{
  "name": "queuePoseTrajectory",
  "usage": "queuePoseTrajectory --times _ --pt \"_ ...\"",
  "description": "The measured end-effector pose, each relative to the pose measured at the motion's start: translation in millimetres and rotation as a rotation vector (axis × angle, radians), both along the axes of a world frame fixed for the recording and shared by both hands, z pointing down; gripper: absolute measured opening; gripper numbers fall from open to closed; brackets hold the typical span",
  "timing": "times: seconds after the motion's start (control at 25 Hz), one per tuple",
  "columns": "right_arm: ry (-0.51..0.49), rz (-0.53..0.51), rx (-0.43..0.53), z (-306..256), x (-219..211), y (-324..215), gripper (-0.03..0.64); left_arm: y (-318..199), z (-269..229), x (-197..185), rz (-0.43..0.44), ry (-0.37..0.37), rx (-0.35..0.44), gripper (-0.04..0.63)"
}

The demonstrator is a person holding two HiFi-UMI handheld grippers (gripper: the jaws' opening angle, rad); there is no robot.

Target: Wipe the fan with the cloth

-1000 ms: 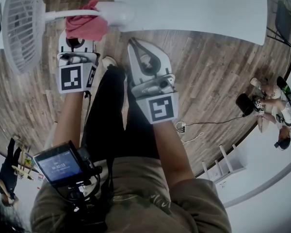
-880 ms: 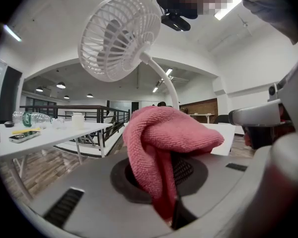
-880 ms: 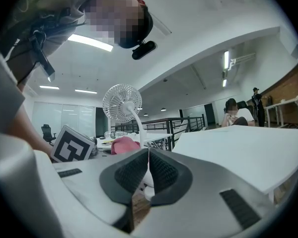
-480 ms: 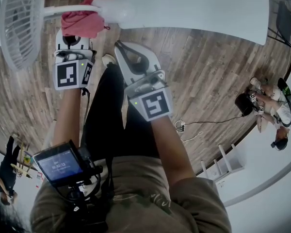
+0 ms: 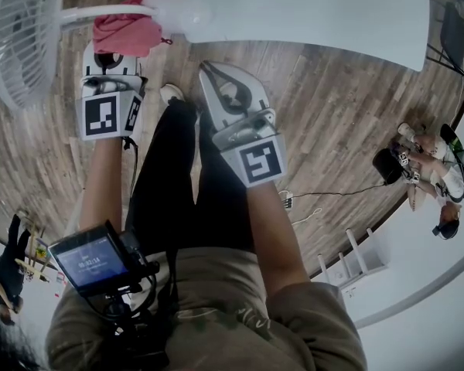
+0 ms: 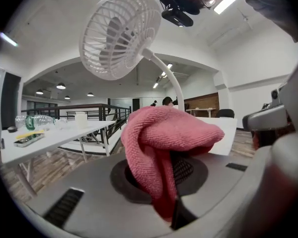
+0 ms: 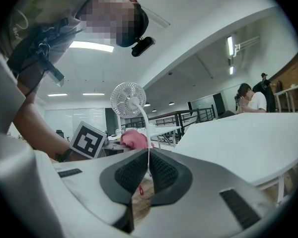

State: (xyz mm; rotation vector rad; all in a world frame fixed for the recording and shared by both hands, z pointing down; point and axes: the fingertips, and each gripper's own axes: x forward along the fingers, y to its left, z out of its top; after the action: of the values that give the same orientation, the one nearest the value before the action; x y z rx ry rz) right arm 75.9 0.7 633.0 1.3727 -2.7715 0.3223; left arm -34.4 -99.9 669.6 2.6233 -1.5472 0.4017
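Pink terry cloth (image 5: 125,31), gripped by the fingers of the left gripper (image 5: 112,55) at upper left, sits beside the thin neck of the white plastic fan (image 5: 23,41); the right gripper (image 5: 210,74) has its fingers closed, empty.

Nothing legible: digits on the chest screen (image 5: 91,261) are blurred.

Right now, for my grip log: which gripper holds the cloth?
The left gripper, jaws clamped on the pink cloth; the right gripper is shut and empty.
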Motion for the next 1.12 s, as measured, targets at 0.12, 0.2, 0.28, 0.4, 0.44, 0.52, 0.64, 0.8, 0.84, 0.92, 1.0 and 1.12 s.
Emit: queuePoseTrajectory --times 0.12,0.2,0.28,0.4,0.44,0.52,0.64,0.8,0.84,0.92,1.0,1.12 --pt "0.013 0.012 0.007 -1 8 -1 0.008 -5 7 -17 -0.074 -0.081 -0.046 0.078" --pt "0.026 0.015 0.017 -3 12 0 0.008 -6 19 -40 -0.140 -0.039 -0.085 0.078" --pt "0.037 0.023 0.023 -4 17 0 0.008 -4 20 -55 -0.180 0.045 -0.104 0.078" --pt "0.047 0.049 0.022 -4 25 0 0.008 -4 9 -57 -0.177 0.124 -0.089 0.078" --pt "0.046 0.060 0.017 -2 27 1 0.008 -3 5 -54 -0.168 0.137 -0.082 0.078" --pt "0.030 0.078 0.003 2 30 3 0.008 -1 -2 -46 -0.144 0.149 -0.069 0.078" --pt "-0.026 0.099 -0.006 0 26 3 0.008 -3 -14 -33 -0.104 0.155 -0.042 0.078" --pt "-0.090 0.078 0.003 -11 1 5 0.008 -2 -23 -15 -0.062 0.199 -0.041 0.078" --pt "-0.101 0.066 0.006 -15 -7 6 0.008 -2 -26 -12 -0.057 0.214 -0.046 0.078" --pt "-0.122 0.046 0.011 -23 -24 8 0.008 -2 -33 -6 -0.043 0.235 -0.050 0.077" --pt "-0.132 0.024 0.007 -27 -36 11 0.008 -4 -36 4 -0.014 0.225 -0.040 0.078" --pt "-0.129 0.000 -0.008 -24 -45 16 0.008 -4 -29 18 0.027 0.213 -0.043 0.078"
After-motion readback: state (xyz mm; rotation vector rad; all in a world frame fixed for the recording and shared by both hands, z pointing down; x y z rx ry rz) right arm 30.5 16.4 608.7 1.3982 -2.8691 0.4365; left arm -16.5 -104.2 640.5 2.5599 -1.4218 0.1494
